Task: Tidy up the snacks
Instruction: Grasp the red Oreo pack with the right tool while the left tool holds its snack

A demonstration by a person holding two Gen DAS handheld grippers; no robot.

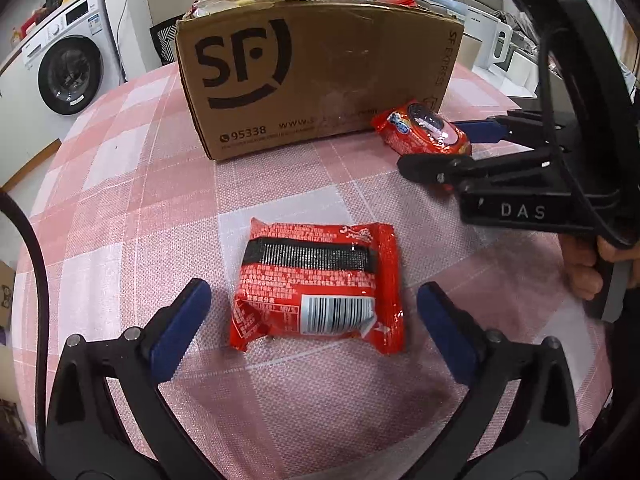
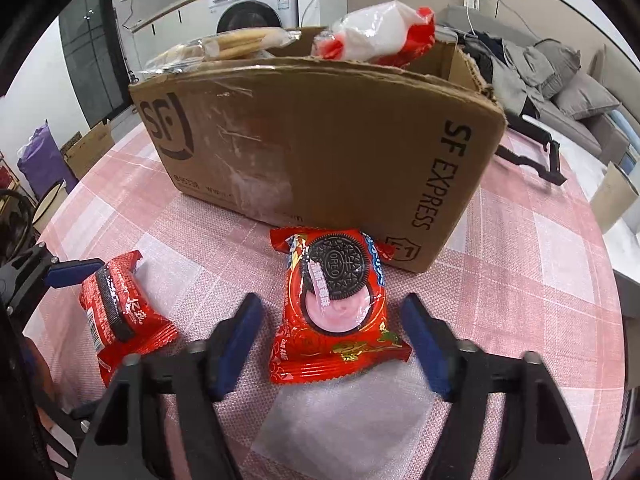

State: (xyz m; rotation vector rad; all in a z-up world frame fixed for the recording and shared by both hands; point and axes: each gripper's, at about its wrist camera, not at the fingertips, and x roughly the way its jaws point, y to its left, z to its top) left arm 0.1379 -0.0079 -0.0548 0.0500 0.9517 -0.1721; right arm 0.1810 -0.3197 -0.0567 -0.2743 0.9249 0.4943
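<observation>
Your right tongs [image 2: 328, 344], half-narrowed, straddle the cookie packet [image 2: 338, 308] lengthwise, seemingly not yet touching; the left tongs [image 1: 312, 328] gape wide.

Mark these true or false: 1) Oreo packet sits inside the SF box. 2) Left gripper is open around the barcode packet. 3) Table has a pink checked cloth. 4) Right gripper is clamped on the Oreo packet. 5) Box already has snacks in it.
1) False. The Oreo packet lies on the tablecloth, just in front of the cardboard box.
2) True. The left gripper is open, and the barcode packet lies flat between its fingers, untouched.
3) True. The cloth is pink and white check.
4) False. The right gripper straddles the Oreo packet, but gaps show on both sides; its pads do not press on it.
5) True. Biscuits and a red and white bag stick out of the top.
</observation>
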